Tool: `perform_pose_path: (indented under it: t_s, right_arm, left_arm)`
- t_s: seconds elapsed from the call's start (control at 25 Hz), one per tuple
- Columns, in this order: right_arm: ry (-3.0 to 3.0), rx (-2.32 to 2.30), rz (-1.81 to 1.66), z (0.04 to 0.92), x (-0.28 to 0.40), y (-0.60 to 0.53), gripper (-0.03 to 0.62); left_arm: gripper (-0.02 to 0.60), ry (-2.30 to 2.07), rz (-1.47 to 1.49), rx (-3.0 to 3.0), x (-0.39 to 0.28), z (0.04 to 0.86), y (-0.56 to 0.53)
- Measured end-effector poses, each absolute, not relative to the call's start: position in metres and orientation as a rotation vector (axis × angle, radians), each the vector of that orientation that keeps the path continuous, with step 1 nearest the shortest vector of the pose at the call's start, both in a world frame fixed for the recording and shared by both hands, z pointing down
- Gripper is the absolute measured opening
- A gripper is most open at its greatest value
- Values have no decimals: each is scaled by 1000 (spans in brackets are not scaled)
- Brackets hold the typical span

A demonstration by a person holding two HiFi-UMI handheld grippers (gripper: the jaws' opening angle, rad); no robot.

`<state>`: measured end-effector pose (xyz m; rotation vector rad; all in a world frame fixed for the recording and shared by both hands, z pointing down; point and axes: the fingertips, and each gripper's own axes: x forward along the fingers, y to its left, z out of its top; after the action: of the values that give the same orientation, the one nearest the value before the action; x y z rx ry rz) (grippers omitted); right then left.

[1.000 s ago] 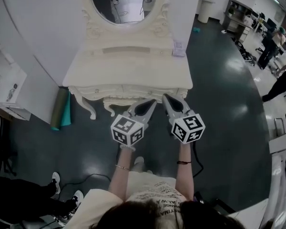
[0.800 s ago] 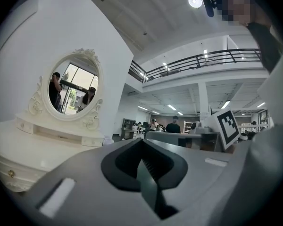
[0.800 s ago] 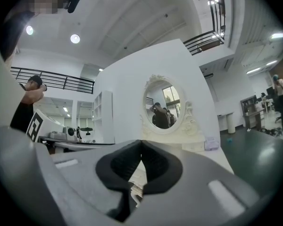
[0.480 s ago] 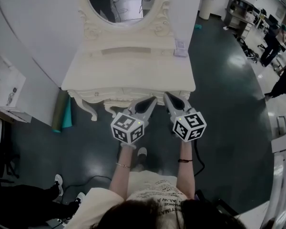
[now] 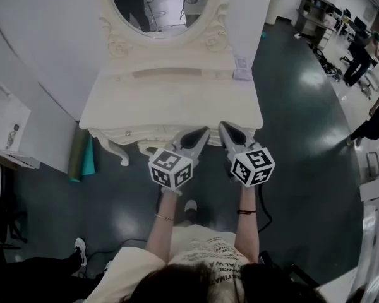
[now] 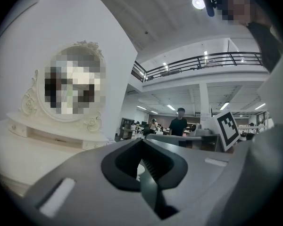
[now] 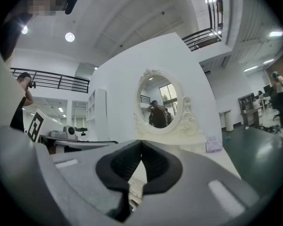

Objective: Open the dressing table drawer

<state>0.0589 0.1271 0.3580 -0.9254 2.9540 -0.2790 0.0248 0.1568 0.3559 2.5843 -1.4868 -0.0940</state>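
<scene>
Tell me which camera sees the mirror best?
The right gripper view: the whole oval mirror shows, edge to edge. The head view cuts off its top. In the left gripper view a mosaic patch covers most of it.

A white wall (image 5: pixel 38 43) stands behind the cream dressing table (image 5: pixel 170 103), which carries an oval mirror (image 5: pixel 158 5) at its back edge. The floor (image 5: pixel 303 150) is dark and glossy, with bright patches of reflected light. Left of the dressing table, two rolled mats (image 5: pixel 82 153), one olive and one teal, are at the foot of the wall, near a white shelf unit (image 5: pixel 9 128). Far to the right there are desks (image 5: pixel 319 11). Above, a round lamp (image 7: pixel 70 36) shines in the white ceiling, and an upper gallery has a dark railing (image 6: pixel 203 60).
</scene>
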Motion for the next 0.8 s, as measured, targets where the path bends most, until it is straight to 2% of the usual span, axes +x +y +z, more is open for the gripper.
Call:
perform_pose_path:
  t_s: [0.8]
  right_arm:
    - [2931, -1064, -295, 376, 9, 48, 3]
  left_arm:
    - [-2, -1364, -67, 2623, -30, 372, 76]
